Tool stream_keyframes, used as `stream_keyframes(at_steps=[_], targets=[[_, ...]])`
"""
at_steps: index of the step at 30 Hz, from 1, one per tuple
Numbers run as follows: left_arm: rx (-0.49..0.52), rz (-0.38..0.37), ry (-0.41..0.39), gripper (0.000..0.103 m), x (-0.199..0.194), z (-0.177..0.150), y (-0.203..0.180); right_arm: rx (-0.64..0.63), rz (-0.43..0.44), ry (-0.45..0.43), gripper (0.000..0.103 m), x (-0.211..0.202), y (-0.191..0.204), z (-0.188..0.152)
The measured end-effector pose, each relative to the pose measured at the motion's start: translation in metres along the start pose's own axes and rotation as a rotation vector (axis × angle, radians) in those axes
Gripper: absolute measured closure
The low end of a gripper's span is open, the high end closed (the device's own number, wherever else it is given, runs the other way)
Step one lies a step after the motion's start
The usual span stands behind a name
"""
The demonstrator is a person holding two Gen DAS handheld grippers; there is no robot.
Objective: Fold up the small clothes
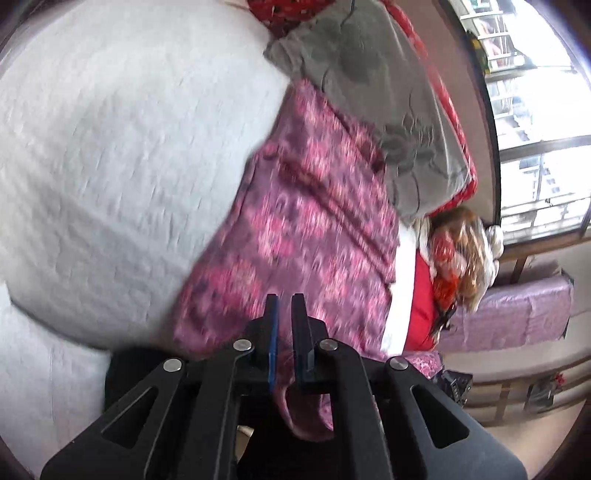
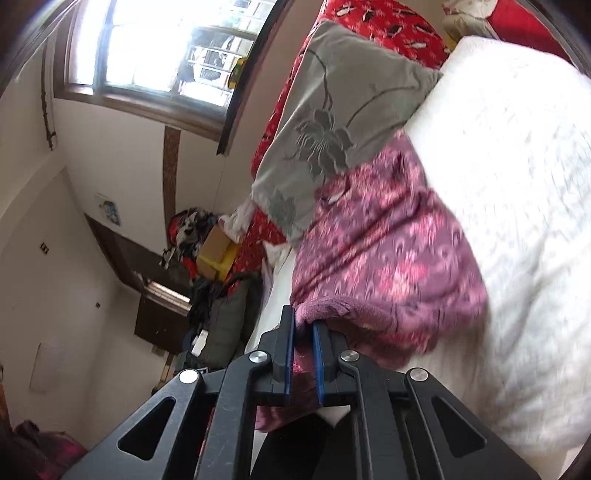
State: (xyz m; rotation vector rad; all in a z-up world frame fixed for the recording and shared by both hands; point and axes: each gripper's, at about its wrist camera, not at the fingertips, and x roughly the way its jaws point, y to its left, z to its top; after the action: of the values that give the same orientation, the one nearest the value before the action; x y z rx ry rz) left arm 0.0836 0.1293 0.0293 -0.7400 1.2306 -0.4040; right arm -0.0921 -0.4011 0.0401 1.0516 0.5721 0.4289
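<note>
A: left gripper state?

B: jaws nearly together at bottom centre of the left wrist view, pink patterned cloth runs down between them and a fold of it hangs below the fingers. Reads as pinched on the cloth

A: right?

B: right gripper same story, bottom centre of its frame. Fingers clamp a bunched purple edge of the cloth, blue pads pressing on both sides

A: where's the cloth sitting?

B: spread from the grippers up across the white quilt. In the left view it fills the middle, quilt to its left. In the right view it's centre-right, quilt to the right and below it. Both frames motion-blurred, so can't tell whether it lies flat or is lifted

A: anything touching it?

B: grey cushion with a flower print butts against its top edge, upper right of the left view. Same cushion is upper centre in the right view, overlapping the cloth's top edge. Red fabric behind the cushion

A: background?

B: window upper left in the right view, cluttered pile of stuff mid-left
</note>
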Motion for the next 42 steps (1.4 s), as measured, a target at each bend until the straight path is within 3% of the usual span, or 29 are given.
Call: stream_keyframes(at_steps=[5,10,13,15,18,22,25,30,33,35,36,38,42], targets=[[0.0,-0.018,-0.047,0.099,0.009,0.041,-0.015,-0.003,-0.039,-0.011,0.095,0.029,-0.003,0.033],[0.099,0.04,-0.001,0.098,0.019,0.052,-0.028,-0.001,-0.104,0.021,0.095,0.065,-0.014,0.058],[0.206,0.102,0.105,0.088,0.031,0.028,-0.03,0.035,-0.154,0.056,0.095,0.074,-0.031,0.06],[0.268,0.154,0.166,0.067,0.039,0.004,-0.027,0.054,-0.18,0.059,0.094,0.073,-0.039,0.056],[0.353,0.231,0.249,0.066,0.053,-0.036,-0.025,0.069,-0.222,0.062,0.094,0.065,-0.048,0.048],[0.352,0.241,0.347,0.066,0.07,-0.077,-0.018,0.08,-0.246,0.063,0.094,0.056,-0.053,0.038],[0.35,0.27,0.388,0.055,0.085,-0.1,-0.021,0.069,-0.252,0.071,0.094,0.051,-0.049,0.03],[0.437,0.426,0.407,0.054,0.119,-0.117,-0.03,0.07,-0.243,0.073,0.093,0.044,-0.046,0.021],[0.416,0.469,0.434,0.054,0.14,-0.121,-0.03,0.077,-0.242,0.074,0.093,0.042,-0.046,0.017],[0.412,0.469,0.439,0.059,0.146,-0.126,-0.031,0.077,-0.247,0.077,0.092,0.041,-0.047,0.015],[0.405,0.462,0.443,0.078,0.149,-0.128,-0.031,0.08,-0.246,0.08,0.092,0.04,-0.048,0.015],[0.383,0.435,0.463,0.099,0.153,-0.131,-0.028,0.087,-0.247,0.081,0.092,0.039,-0.049,0.014],[0.306,0.297,0.407,0.099,0.126,-0.124,-0.028,0.082,-0.219,0.074,0.093,0.034,-0.046,0.011]])
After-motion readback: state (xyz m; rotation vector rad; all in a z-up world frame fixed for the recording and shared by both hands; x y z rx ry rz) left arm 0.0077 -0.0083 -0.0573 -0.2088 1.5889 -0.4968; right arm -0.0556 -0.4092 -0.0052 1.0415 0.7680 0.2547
